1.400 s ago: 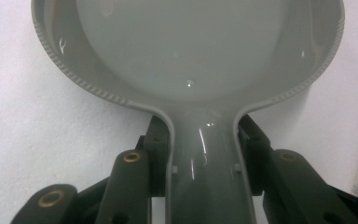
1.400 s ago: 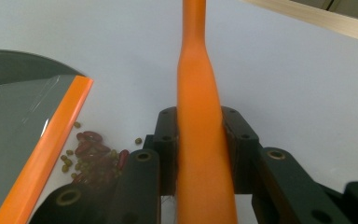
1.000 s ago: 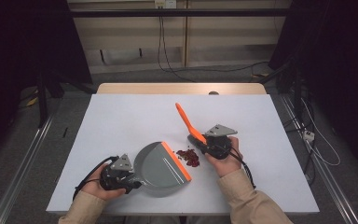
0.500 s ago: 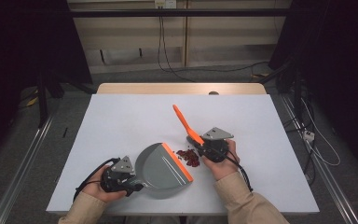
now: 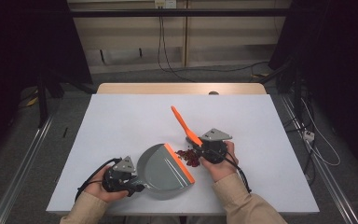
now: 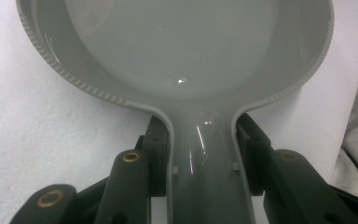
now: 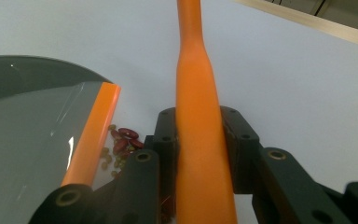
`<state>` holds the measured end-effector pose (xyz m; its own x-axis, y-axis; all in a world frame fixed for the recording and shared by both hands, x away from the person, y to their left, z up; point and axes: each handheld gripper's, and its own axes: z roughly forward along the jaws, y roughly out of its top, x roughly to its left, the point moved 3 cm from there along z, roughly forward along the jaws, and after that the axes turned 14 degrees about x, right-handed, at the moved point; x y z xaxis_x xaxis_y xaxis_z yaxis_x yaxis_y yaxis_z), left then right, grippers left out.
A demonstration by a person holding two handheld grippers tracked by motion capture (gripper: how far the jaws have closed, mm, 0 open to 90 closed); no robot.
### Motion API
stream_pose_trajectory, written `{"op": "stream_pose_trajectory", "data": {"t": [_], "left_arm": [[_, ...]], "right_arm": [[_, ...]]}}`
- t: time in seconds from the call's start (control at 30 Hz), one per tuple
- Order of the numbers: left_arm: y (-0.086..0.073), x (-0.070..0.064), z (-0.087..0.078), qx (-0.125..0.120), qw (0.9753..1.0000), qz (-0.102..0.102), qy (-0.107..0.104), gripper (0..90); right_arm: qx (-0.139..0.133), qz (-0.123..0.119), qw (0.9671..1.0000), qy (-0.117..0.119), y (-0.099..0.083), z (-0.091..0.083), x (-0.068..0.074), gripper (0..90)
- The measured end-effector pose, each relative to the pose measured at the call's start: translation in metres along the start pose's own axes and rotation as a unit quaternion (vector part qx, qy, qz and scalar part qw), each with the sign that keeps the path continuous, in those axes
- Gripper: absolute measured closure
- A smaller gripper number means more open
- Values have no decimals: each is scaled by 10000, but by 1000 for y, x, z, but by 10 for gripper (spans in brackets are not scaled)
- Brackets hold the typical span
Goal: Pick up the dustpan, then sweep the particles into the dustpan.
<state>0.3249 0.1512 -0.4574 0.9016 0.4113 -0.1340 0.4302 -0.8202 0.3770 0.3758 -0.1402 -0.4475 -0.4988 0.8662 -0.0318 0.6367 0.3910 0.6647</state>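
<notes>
Grey plastic dustpan on the white table just right of the left gripper, small pile of red beans between the dustpan's lip and the right gripper, orange brush handle slanting away behind that gripper

Overhead light falls evenly on the white table; surroundings are dark. Glare spots mark the grey dustpan. Near the lens, the orange handle is soft-focused.

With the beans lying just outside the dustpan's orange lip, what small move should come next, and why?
Probably a short sweep by the right gripper, pushing the brush toward the dustpan. The beans lie on the table just outside the orange lip, and the left gripper holds the pan's handle to brace it.
</notes>
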Motion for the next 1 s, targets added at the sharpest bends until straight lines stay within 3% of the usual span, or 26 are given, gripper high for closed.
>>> {"op": "stream_pose_trajectory", "data": {"t": [0.1, 1.0], "left_arm": [[1, -1, 1, -59, 10000, -68, -30, 638], [4, 0, 3, 16, 9999, -67, -75, 638]], "right_arm": [[27, 0, 10000, 15, 0, 0, 2, 703], [-17, 134, 9999, 71, 0, 0, 19, 699]]}}
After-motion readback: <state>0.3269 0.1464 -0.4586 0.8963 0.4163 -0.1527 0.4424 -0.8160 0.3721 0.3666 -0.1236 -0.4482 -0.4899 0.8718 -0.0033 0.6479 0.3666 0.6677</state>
